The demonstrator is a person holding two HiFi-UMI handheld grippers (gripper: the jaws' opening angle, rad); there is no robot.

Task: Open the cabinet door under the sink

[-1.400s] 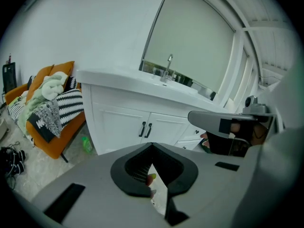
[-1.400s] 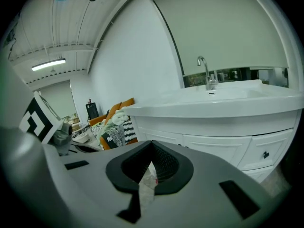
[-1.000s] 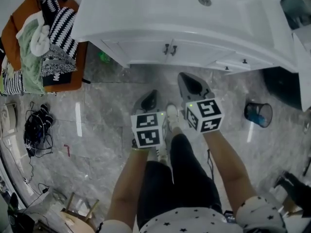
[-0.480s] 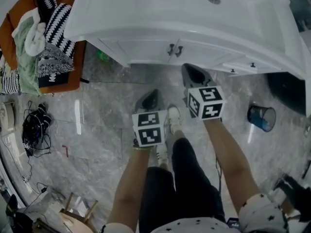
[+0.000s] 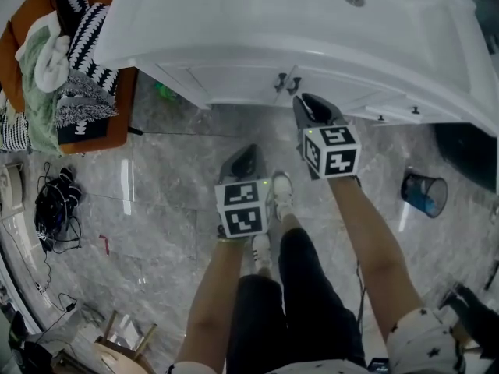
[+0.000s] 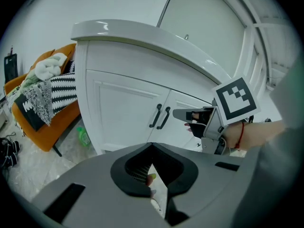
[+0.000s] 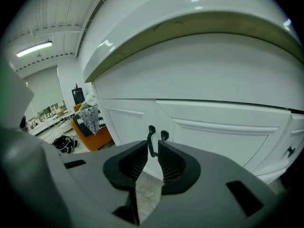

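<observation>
Right tongs (image 7: pixel 152 148) just opening, ribbed pads (image 7: pixel 170 164) flanking curved black handle (image 7: pixel 150 139), panelled door (image 7: pixel 124 125)

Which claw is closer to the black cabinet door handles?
Right. The right claw is just short of the handles; its jaws have just been opening, one handle lined up in their gap, ungripped. The left claw hangs farther back over the floor.

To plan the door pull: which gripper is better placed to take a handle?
Right. The right gripper is close to the handles and aimed at one; its jaws have just been opening, nothing between them yet. The left gripper is farther back.
</observation>
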